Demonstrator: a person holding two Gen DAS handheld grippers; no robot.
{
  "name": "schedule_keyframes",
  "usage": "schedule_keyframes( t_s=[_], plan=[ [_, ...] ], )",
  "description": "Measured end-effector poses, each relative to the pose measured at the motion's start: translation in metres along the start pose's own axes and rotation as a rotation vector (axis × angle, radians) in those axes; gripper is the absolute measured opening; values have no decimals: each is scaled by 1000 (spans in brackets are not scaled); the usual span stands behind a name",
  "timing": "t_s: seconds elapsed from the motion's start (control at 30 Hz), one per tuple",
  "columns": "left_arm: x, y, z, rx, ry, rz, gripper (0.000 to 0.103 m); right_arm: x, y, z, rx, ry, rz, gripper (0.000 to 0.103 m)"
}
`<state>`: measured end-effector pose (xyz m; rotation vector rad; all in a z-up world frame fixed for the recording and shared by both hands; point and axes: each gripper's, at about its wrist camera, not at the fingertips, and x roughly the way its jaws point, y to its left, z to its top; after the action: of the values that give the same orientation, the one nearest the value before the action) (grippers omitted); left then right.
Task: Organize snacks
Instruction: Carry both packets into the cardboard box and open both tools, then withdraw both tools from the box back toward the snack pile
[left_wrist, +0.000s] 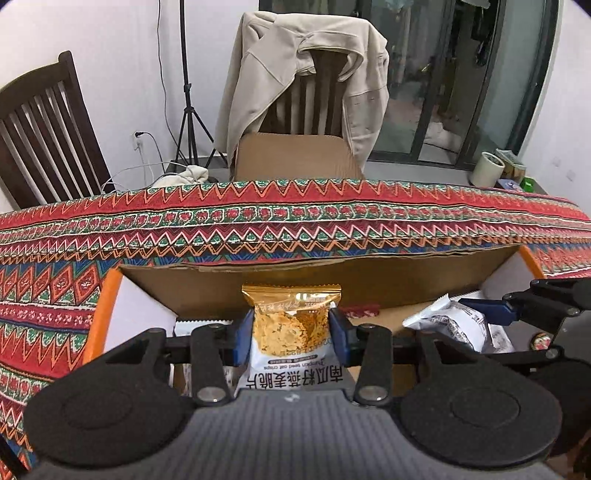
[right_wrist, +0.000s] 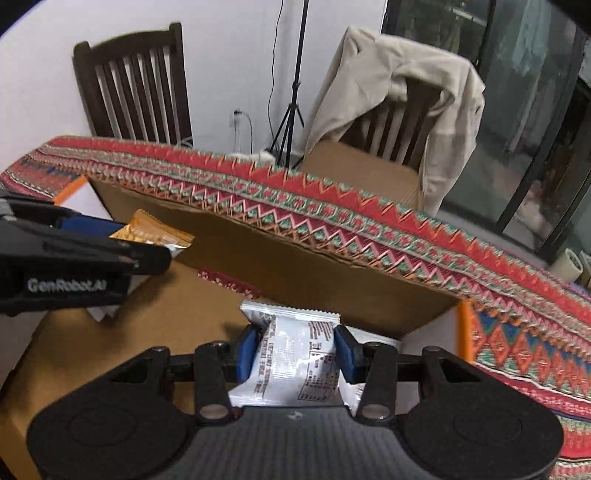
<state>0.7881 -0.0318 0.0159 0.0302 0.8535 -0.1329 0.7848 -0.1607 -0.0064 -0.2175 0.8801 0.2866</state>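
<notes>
Left gripper (left_wrist: 291, 334) clamps a gold oat-crisp packet (left_wrist: 291, 325); right gripper (right_wrist: 295, 352) clamps a white snack packet (right_wrist: 295, 354), both over the open cardboard box (left_wrist: 332, 275). Risk: thin wrappers slipping, or grippers colliding nearby, beside the patterned tablecloth (left_wrist: 258, 218).

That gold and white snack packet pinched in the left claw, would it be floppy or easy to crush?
The oat crisp packet is probably light and its film slightly slick. The left gripper pinches its middle, and the gold top stands up unsupported, so it seems fairly stiff. The crisps pictured suggest brittle contents, so a hard squeeze might crack them.
</notes>
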Motion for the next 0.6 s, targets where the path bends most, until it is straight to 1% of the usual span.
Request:
schedule_keyframes(
  t_s=[0.07, 0.1, 0.13, 0.17, 0.2, 0.27, 0.33, 0.43, 0.5, 0.57, 0.6],
  plan=[
    [4, -5, 1, 33, 10, 1, 54, 5, 1, 3, 8, 3, 10, 45],
    [4, -7, -1, 47, 9, 7, 57, 7, 2, 3, 8, 5, 8, 48],
    [6, -10, -1, 55, 5, 17, 63, 9, 3, 4, 9, 9, 2, 53],
    [2, -11, -1, 60, 1, 22, 64, 10, 3, 4, 15, 5, -3, 63],
    [-2, -10, 0, 58, -4, 23, 64, 11, 6, 5, 20, -2, -5, 66],
    [-18, -9, 1, 53, -19, 8, 65, 5, 7, 3, 19, -15, -8, 66],
    [-42, -6, 1, 55, -47, 4, 68, -11, 8, 1, 12, -36, -7, 66],
    [-81, -2, -1, 57, -82, -12, 71, -48, 5, -2, 3, -82, -10, 67],
    [-111, 1, -5, 60, -103, -22, 74, -76, 2, -5, -1, -116, -16, 71],
    [-144, 3, -12, 65, -129, -39, 82, -107, -2, -11, -11, -150, -22, 75],
    [-163, 5, -18, 65, -144, -50, 84, -123, -3, -15, -15, -166, -25, 78]
  ],
)
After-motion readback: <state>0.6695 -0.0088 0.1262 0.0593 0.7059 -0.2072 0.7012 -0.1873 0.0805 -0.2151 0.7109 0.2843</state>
